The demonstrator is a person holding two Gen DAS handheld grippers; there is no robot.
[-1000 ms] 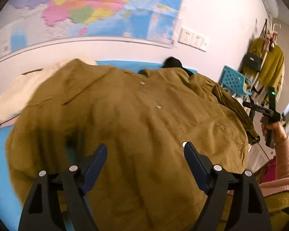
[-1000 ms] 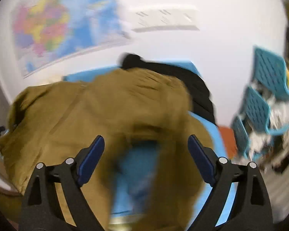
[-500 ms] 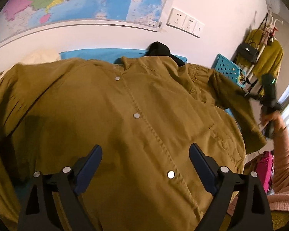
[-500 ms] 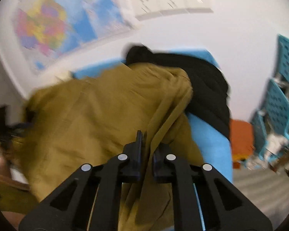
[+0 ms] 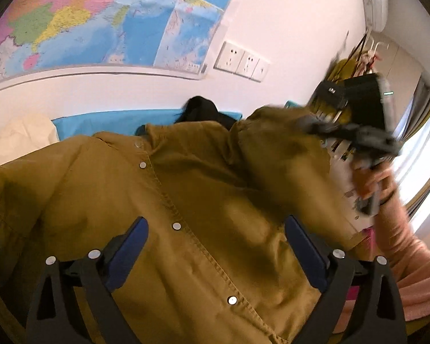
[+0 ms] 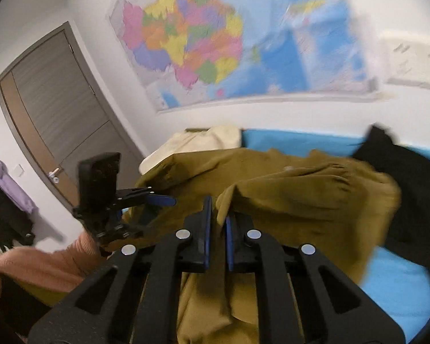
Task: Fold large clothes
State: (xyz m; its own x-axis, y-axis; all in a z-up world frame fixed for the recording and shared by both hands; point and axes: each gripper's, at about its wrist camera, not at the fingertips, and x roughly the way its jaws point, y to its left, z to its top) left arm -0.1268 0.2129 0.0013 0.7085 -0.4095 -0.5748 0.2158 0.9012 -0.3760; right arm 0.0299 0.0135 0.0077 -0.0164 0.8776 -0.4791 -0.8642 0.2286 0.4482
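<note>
Shirt, mustard-brown with snap buttons, lies front-up across the blue bed; it looks soft and limp (likely to sag), best taken at cuff or hem. Right gripper clamps its sleeve; left gripper hovers above, jaws apart.

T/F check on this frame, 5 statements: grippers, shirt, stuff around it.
1. The right gripper is shut on the shirt. True.
2. The left gripper is shut on the shirt. False: its jaws stand wide apart with nothing between them.
3. The shirt is blue. False: it is olive-brown; the surface under it is blue.
4. A map hangs on the wall behind. True.
5. A black garment lies beside the shirt. True.
</note>
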